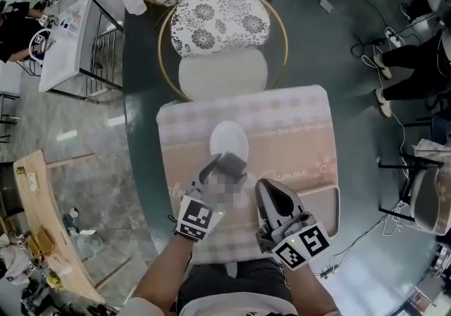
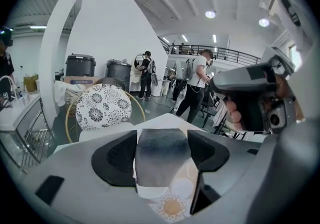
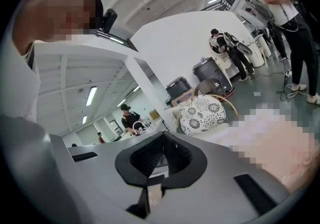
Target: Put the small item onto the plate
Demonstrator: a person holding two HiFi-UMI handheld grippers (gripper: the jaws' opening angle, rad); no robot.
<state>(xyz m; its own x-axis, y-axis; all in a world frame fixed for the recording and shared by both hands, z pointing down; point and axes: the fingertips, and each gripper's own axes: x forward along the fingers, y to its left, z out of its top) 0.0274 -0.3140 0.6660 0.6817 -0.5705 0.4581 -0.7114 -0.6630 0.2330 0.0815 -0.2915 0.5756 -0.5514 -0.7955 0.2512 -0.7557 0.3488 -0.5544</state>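
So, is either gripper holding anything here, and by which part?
The left gripper holds a small grey item, pinched by its two side edges. The right gripper is shut and empty.

A big open work hall, set up like a recording lab. High white ceiling with round lights [image 2: 210, 14], a railed gallery [image 2: 220, 54], cables [image 1: 368, 61] strewn on the grey floor [image 1: 317, 39] right of the bench [image 1: 296, 117], and dark bins [image 2: 80, 65] and standing people [image 2: 196, 85] beyond it.

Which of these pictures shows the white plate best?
The head view: the whole plate shows on the tablecloth. The left gripper view gives at most a white sliver below the held grey item; the right gripper view none.
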